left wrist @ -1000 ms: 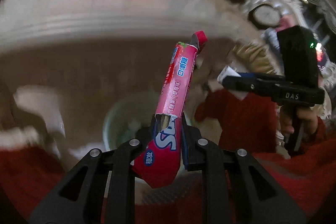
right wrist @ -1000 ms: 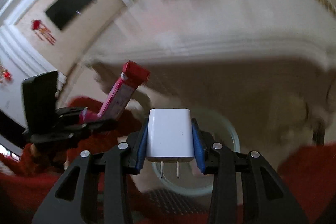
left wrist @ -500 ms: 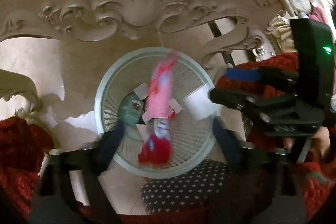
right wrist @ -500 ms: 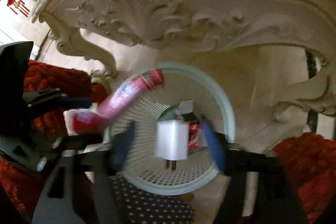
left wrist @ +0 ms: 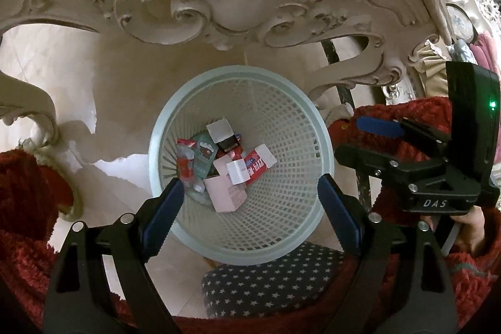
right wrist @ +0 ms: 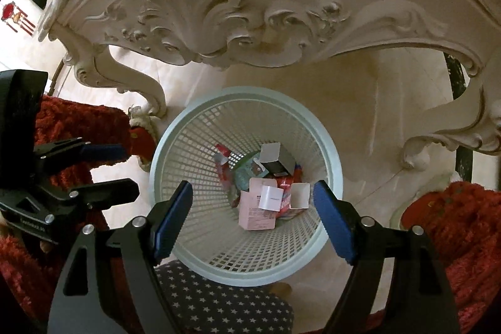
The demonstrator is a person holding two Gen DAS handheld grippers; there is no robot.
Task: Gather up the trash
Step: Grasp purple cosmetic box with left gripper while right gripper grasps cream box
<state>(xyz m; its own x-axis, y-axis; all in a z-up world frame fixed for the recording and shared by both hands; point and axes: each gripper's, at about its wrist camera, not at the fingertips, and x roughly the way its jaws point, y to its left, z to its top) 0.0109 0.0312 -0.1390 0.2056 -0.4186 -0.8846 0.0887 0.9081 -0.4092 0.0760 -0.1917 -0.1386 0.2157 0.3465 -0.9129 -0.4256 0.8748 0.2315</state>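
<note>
A pale green mesh waste basket (left wrist: 291, 102) stands on the floor under a carved table; it also shows in the right wrist view (right wrist: 194, 121). Inside lie a pink box (left wrist: 224, 191), a white charger (left wrist: 238, 172), a red gum pack (left wrist: 255, 166), a green wrapper (left wrist: 203, 155) and a black box (left wrist: 226, 143). The charger (right wrist: 271, 198) and pink box (right wrist: 253, 215) show in the right view too. My left gripper (left wrist: 247, 213) is open and empty above the basket. My right gripper (right wrist: 252, 216) is open and empty above it as well.
The carved cream table apron (left wrist: 219, 5) and curved legs (right wrist: 137, 83) hang over the basket. A dark star-patterned cushion (left wrist: 266, 287) lies just in front of the basket. Red fuzzy sleeves (right wrist: 454, 224) flank both views. The other gripper (left wrist: 438, 174) is at the right.
Both grippers tilted down over the basket and opened. The pink gum pack fell from the left gripper and the white charger from the right; both now lie in the basket.
</note>
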